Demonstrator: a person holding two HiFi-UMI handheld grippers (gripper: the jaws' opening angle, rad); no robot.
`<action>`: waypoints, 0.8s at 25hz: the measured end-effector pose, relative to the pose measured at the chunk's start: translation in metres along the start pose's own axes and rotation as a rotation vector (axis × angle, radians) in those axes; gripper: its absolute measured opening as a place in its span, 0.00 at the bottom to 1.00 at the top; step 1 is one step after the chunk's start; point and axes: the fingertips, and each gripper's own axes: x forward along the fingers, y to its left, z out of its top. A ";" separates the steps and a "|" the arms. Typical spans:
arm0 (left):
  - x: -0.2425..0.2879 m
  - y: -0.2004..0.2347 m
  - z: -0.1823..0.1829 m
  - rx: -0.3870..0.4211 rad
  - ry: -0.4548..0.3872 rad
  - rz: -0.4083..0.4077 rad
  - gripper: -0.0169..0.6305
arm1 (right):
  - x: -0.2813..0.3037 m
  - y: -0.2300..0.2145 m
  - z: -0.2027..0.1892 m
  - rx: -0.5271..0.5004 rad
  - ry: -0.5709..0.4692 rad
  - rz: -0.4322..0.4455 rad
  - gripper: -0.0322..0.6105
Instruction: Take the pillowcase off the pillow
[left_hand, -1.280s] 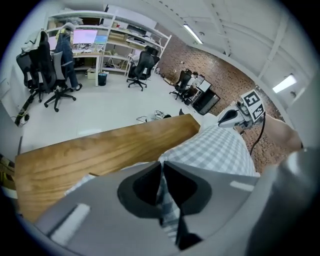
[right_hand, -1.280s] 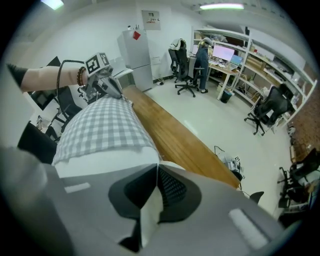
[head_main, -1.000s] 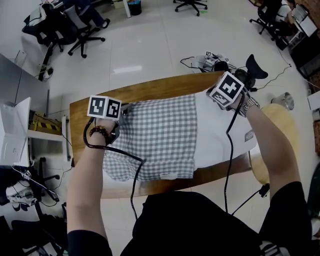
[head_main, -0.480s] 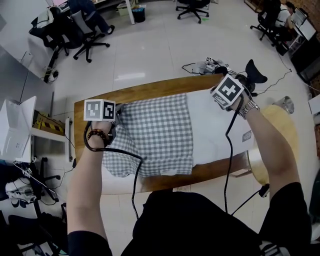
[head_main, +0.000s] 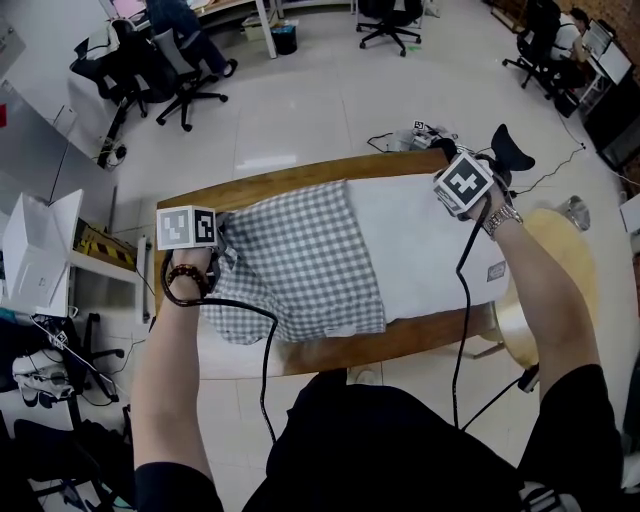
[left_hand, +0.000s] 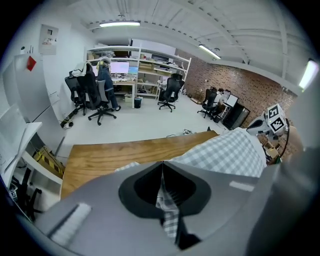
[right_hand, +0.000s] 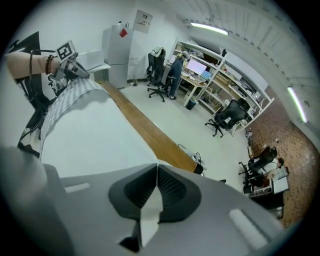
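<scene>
Roughly half the pillow (head_main: 425, 240) lies bare at mid-right of the head view. The pillowcase (head_main: 300, 265) covers the rest at centre-left, on the table (head_main: 290, 182). The left gripper (left_hand: 162, 167) is clamped tight on a gingham fold, and the right gripper (right_hand: 157, 167) is pinched on the pillow's white corner. Best, I judge, to pull the two straight apart along the table, low, with both pinches firm so the case slides without bunching.

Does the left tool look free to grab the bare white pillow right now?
Probably not: the left tool is shut on the checked pillowcase, away from the pillow, which the right tool grips.
</scene>
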 end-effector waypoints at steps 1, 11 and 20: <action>-0.007 0.001 -0.001 0.005 -0.002 0.013 0.04 | -0.002 0.001 -0.002 0.002 -0.001 -0.004 0.06; -0.025 -0.017 -0.011 0.091 -0.034 0.066 0.06 | 0.007 0.007 -0.010 -0.043 -0.087 -0.036 0.08; -0.035 -0.042 -0.011 0.172 -0.091 0.057 0.18 | -0.002 0.010 -0.020 -0.037 -0.161 -0.071 0.12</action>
